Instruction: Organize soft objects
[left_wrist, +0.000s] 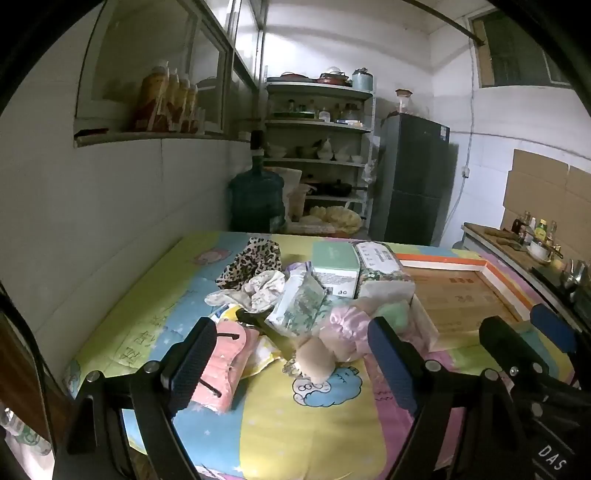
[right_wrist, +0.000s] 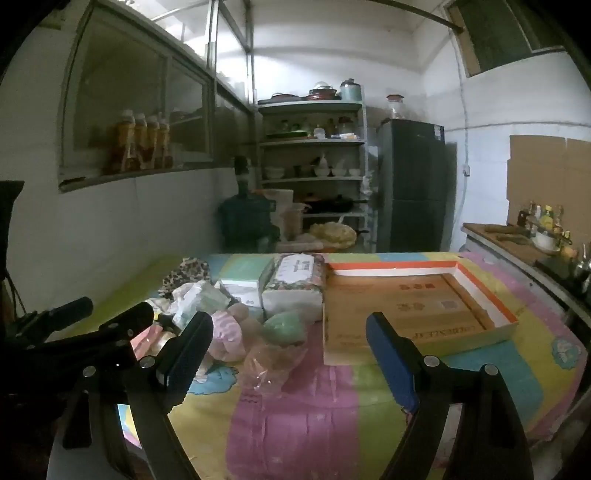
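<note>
Both grippers are spread as wide as they go and holding nothing. The left gripper (left_wrist: 291, 363) hangs low over the heap of soft stuff, with the pink satin scrunchie (left_wrist: 341, 326) just ahead between its fingers and the pink tissue pack (left_wrist: 225, 363) right by its left finger. The right gripper (right_wrist: 290, 358) has a crinkly clear bag (right_wrist: 271, 363) straight ahead and the shallow cardboard tray (right_wrist: 495, 295) ahead and to its right. I'd guess all of it is feather-light, squishy and a bit slippery, so pinch each piece through its bunched middle, not a loose edge.
</note>
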